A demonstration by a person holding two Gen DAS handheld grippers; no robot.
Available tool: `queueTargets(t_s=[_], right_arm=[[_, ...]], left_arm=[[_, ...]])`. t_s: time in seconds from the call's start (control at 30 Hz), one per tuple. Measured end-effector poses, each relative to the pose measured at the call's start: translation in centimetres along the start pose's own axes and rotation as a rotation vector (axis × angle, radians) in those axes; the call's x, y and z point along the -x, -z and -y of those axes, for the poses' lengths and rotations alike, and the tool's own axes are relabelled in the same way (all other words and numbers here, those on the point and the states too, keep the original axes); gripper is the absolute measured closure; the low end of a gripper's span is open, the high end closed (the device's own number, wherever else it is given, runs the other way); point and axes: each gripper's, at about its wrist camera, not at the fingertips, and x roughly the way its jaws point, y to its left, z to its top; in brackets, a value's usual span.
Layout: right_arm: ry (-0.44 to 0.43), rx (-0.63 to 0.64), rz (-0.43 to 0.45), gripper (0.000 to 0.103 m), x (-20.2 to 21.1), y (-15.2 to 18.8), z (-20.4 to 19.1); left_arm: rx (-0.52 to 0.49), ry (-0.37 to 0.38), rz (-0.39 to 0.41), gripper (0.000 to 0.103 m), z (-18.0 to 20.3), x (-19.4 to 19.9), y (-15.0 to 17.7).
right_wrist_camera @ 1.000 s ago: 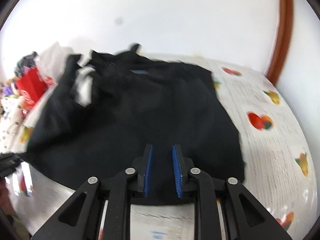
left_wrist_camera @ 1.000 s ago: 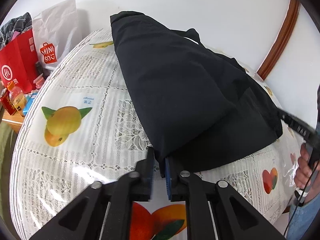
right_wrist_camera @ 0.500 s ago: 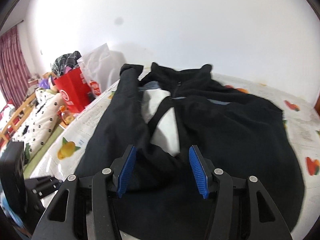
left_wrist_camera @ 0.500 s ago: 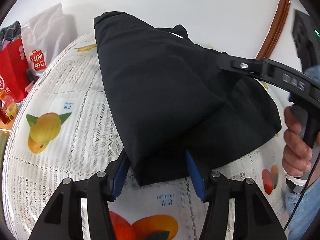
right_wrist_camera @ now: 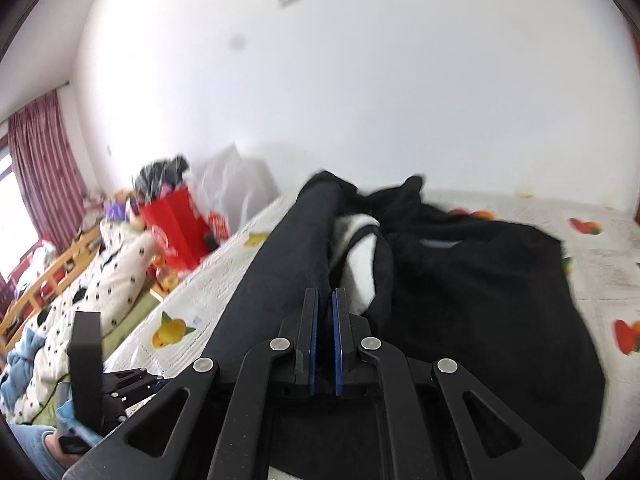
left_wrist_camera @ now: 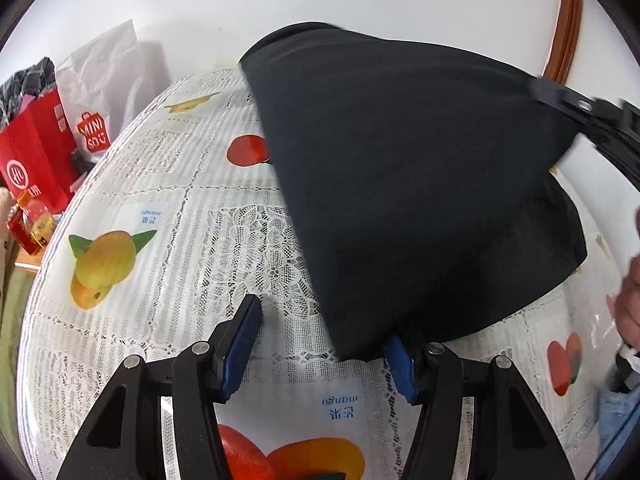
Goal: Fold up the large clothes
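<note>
The left tool [left_wrist_camera: 320, 344] is seen with its blue pads spread wide apart, nothing between them; the near corner of the black garment [left_wrist_camera: 412, 184] lies over the right pad only, so it is draped there, not gripped. The right tool [right_wrist_camera: 324, 340] has its pads drawn together, and a fold of the garment [right_wrist_camera: 480, 300] appears to be pinched between them, though the cloth at the pads themselves is hard to make out. The garment is spread across the bench [left_wrist_camera: 160, 240], which is covered by a fruit-printed lace cloth, with one side raised and carried over by the right tool. Several risks can be judged from this. With the left side released, the lower layer may be dragged along as the fold is pulled across, and the edges would then be left askew. If only a thin pinch is held, the fold could slip out midway and collapse into a bunch. The slick cover may be shifted too. The red bag [left_wrist_camera: 36, 160] at the bench's far side is well apart and unlikely to be disturbed.
</note>
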Motion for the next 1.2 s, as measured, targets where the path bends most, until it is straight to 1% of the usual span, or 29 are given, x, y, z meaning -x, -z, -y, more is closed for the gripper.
queueTargets(t_s=[0.07,0.1,0.17,0.23,0.3,0.37,0.4,0.43,0.47,0.5,0.53,0.6,0.73,0.8,0.87,0.9,0.93,0.97,1.0,1.03,1.1,1.17,1.2], right_arm=[[0.021,-0.024,0.034,0.097,1.4,1.1,0.9],[0.04,-0.051,0.037,0.097,1.8,2.0,1.6],[0.092,-0.102,-0.005,0.097,1.5,3.4,2.9],[0.169,-0.128,-0.093,0.096,0.1,5.0,4.0],[0.189,-0.146,-0.166,0.093,-0.8,6.2,4.8],[0.206,-0.134,-0.172,0.089,-0.5,6.3,4.8],[0.208,-0.125,-0.164,0.081,-0.3,6.1,4.6],[0.21,-0.117,-0.164,0.068,-0.3,5.8,4.5],[0.202,-0.111,-0.171,0.061,-0.4,5.5,4.5],[0.189,-0.105,-0.17,0.048,-0.6,5.2,4.6],[0.182,-0.105,-0.172,0.042,-0.8,5.2,4.8],[0.17,-0.122,-0.191,0.04,-1.7,4.9,5.4],[0.124,-0.208,-0.233,0.036,-4.0,5.1,7.0],[0.12,-0.231,-0.243,0.036,-4.9,5.1,7.3],[0.117,-0.249,-0.245,0.036,-5.6,5.1,7.4],[0.11,-0.246,-0.239,0.042,-5.8,5.0,7.2],[0.102,-0.239,-0.235,0.059,-5.9,4.9,7.1],[0.093,-0.227,-0.236,0.068,-6.0,4.8,6.9],[0.076,-0.216,-0.237,0.086,-6.0,4.6,6.7],[0.058,-0.2,-0.23,0.092,-5.8,4.3,6.4],[0.062,-0.176,-0.182,0.094,-4.4,3.4,6.2],[0.052,-0.122,-0.068,0.095,-1.2,2.3,5.9],[0.044,-0.121,-0.007,0.095,0.7,1.9,6.1]], left_arm=[[-0.003,-0.005,0.003,0.046,0.0,0.0,0.0],[-0.003,-0.005,0.003,0.046,0.0,-0.1,0.0],[-0.007,-0.008,-0.002,0.046,0.1,-0.1,-0.1],[-0.014,-0.01,-0.005,0.044,0.2,0.0,-0.1],[-0.024,-0.015,-0.01,0.044,0.5,0.1,-0.2],[-0.023,-0.01,-0.016,0.046,0.6,0.2,-0.2],[-0.021,-0.004,-0.015,0.046,0.6,0.4,-0.2],[-0.019,0.008,-0.011,0.046,0.6,0.5,-0.1],[-0.015,0.037,-0.01,0.046,0.6,0.7,-0.1],[-0.009,0.065,-0.011,0.046,0.7,0.9,0.0],[-0.003,0.085,-0.01,0.046,0.7,1.1,0.0],[-0.014,0.106,-0.008,0.046,1.3,1.3,0.1],[-0.031,0.119,-0.023,0.046,2.6,0.4,-0.3],[-0.036,0.107,-0.027,0.046,3.4,-0.1,-0.5],[-0.056,0.081,-0.026,0.044,4.1,-0.4,-0.6],[-0.064,0.067,-0.026,0.043,4.3,-0.5,-0.6],[-0.073,0.052,-0.025,0.043,4.6,-0.6,-0.5],[-0.083,0.037,-0.024,0.042,4.8,-0.7,-0.5],[-0.099,0.02,-0.026,0.042,5.1,-0.8,-0.5],[-0.103,0.013,-0.026,0.042,5.3,-0.8,-0.5],[-0.095,0.01,-0.023,0.042,5.2,-0.9,-0.5],[-0.099,0.004,-0.022,0.042,5.3,-0.9,-0.5],[-0.099,0.001,-0.021,0.042,5.4,-0.9,-0.5]])
